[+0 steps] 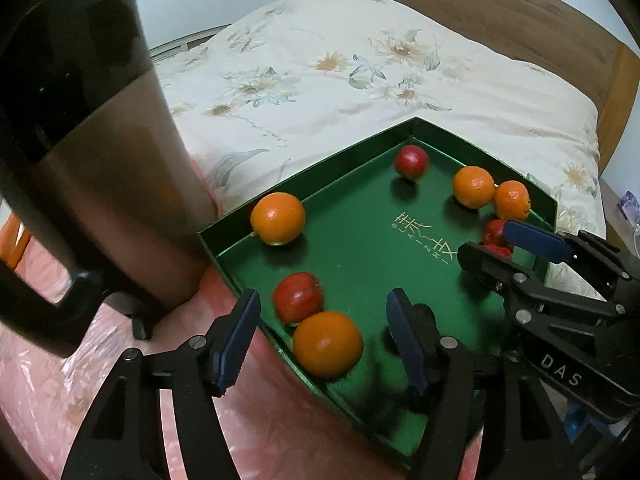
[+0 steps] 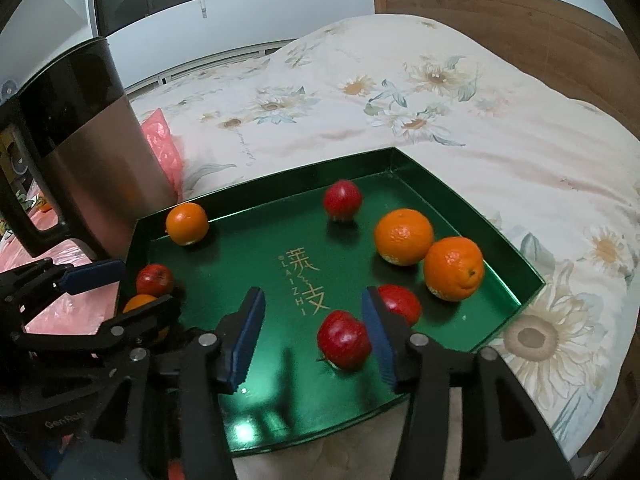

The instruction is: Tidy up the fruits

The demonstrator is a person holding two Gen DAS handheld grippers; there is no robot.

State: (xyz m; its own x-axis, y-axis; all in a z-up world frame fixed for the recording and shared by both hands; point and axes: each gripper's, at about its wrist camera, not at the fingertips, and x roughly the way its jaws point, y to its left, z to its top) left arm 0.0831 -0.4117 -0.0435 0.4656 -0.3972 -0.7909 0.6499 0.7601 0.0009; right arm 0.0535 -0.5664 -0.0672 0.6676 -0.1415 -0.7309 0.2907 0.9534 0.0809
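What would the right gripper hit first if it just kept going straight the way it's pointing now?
Probably the red apple lying between the open jaws of the right gripper, close to its right finger; otherwise the green tray floor. Depth is unclear.

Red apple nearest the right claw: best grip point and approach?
Grip the red apple across its widest middle, coming down from above. It sits stem sideways, clear on its left, but a second apple crowds its right, where the right claw has one pad.

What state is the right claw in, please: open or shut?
Open: the right claw has blue pads apart over the shallow green tray, and neither presses the small red apple between them.
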